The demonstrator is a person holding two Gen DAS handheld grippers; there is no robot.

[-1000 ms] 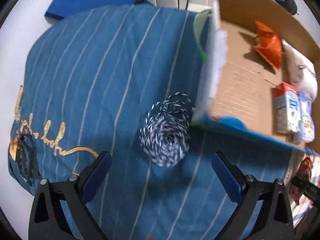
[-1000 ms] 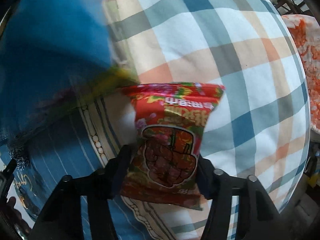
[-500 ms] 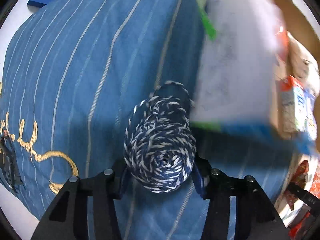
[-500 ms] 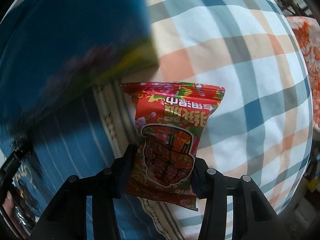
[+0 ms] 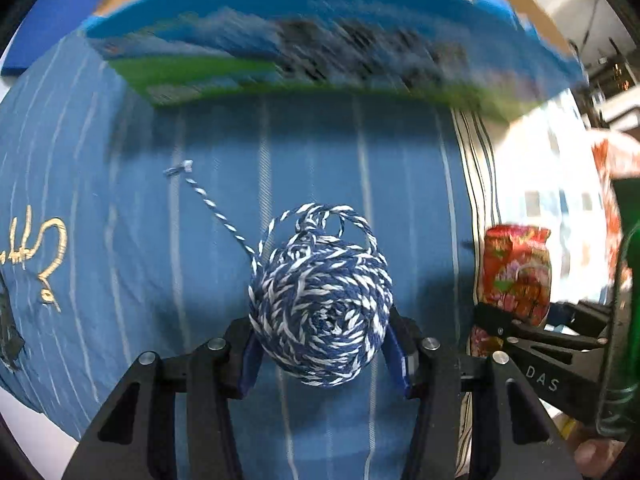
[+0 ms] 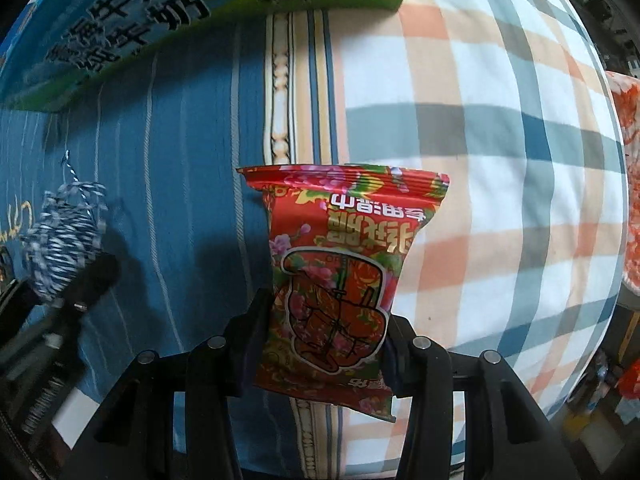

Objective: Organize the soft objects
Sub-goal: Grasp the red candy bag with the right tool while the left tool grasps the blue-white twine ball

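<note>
The left gripper [image 5: 320,354] pinches a round ball of blue-and-white twisted yarn [image 5: 320,312] between its blue pads, a loose tail of yarn trailing off over the blue striped cloth [image 5: 120,200] below. The right gripper [image 6: 322,344] is pressed onto the lower part of a red flowered snack packet [image 6: 340,276], its long axis running upright away from the fingers. Both loads hang below the blue-and-green printed cardboard box [image 5: 320,44], whose side fills the top of both views. The box lies ahead of and above both tools; judging by the wrist views, the left one with the yarn looks nearer, so each load probably has to rise over that wall to go inside.
</note>
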